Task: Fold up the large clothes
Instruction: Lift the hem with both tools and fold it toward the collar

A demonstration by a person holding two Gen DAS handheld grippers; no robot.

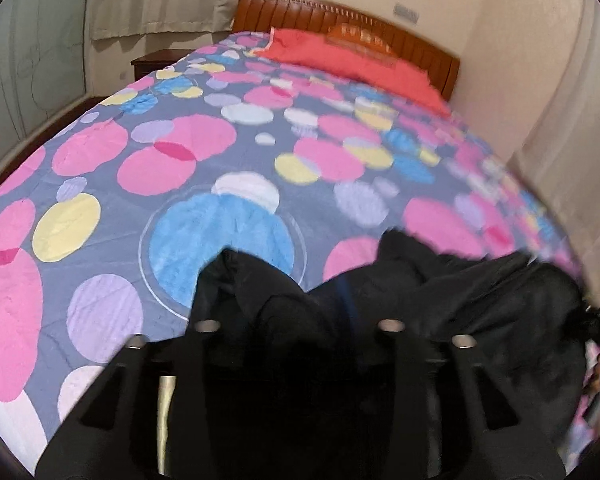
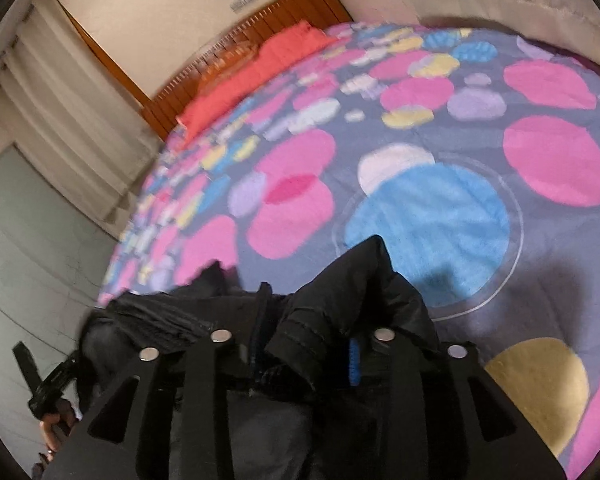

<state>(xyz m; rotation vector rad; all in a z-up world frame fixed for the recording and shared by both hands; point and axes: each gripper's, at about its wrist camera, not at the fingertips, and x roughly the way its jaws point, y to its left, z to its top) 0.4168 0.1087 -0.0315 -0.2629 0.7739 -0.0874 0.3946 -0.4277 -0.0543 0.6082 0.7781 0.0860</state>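
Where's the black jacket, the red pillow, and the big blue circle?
Jacket (image 2: 364,280): right wrist view, raised fold.
Pillow (image 1: 300,46): left wrist view, left part.
Blue circle (image 1: 220,236): left wrist view, its middle, on the bedspread.

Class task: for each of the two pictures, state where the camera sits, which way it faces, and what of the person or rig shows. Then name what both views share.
Left wrist: on the left gripper, facing up the bed to the headboard; its fingers and the black garment show.
Right wrist: on the right gripper, tilted, facing the same headboard; a hand shows lower left.
Shared: garment, spotted bedcover, red pillow.
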